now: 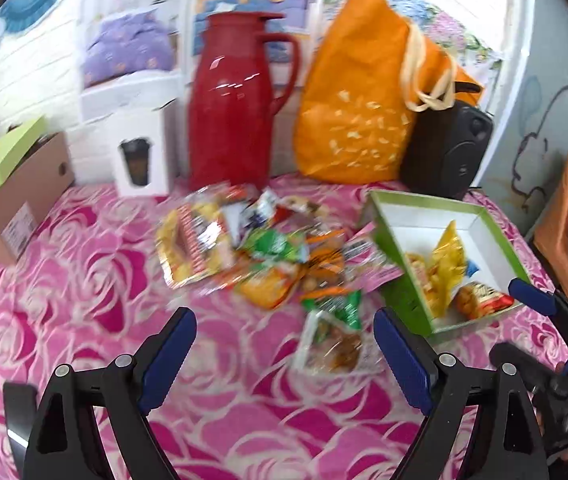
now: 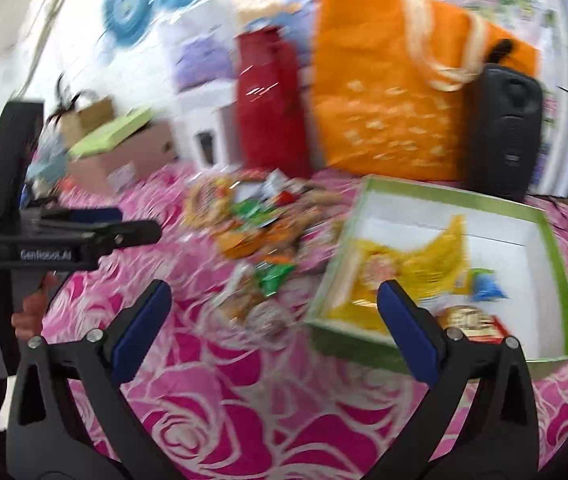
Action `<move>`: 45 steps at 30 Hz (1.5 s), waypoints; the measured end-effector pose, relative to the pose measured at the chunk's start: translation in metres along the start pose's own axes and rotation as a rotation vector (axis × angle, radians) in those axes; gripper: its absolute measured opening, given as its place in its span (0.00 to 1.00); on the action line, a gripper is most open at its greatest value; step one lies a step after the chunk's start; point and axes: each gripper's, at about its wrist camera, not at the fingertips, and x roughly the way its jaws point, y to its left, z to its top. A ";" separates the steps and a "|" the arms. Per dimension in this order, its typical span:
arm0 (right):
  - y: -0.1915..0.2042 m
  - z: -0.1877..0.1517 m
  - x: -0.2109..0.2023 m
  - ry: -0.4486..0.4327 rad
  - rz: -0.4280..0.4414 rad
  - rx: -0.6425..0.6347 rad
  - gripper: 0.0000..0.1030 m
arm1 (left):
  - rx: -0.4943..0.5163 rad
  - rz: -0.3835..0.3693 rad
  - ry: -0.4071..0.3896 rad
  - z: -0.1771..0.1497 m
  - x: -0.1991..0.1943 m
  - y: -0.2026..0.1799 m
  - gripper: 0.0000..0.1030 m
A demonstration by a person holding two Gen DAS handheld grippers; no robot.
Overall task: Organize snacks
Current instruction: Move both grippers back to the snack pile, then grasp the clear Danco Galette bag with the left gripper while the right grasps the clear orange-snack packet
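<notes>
The jaws of the left gripper (image 1: 285,354) are spread wide and empty above the pink rose-patterned cloth (image 1: 84,280); those of the right gripper (image 2: 274,322) are likewise wide and empty. A blurred snack pile (image 1: 252,244) is seen at frame centre. At right, a green box (image 1: 393,292) is seen with a few packets inside.

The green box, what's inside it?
The green box holds a yellow packet, a small blue one and a red-and-gold one on its white floor. The right tool's finger covers part of the yellow packet, so anything beneath is hidden.
</notes>
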 end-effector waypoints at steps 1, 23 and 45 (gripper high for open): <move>0.008 -0.002 0.007 0.021 0.021 -0.021 0.99 | -0.010 0.006 0.006 -0.005 -0.001 0.006 0.90; 0.052 -0.025 0.127 0.362 -0.074 -0.320 0.38 | -0.081 -0.041 0.072 -0.046 0.008 0.066 0.90; 0.021 -0.053 0.062 0.325 0.017 -0.059 0.66 | -0.172 0.067 0.117 0.048 0.122 0.092 0.89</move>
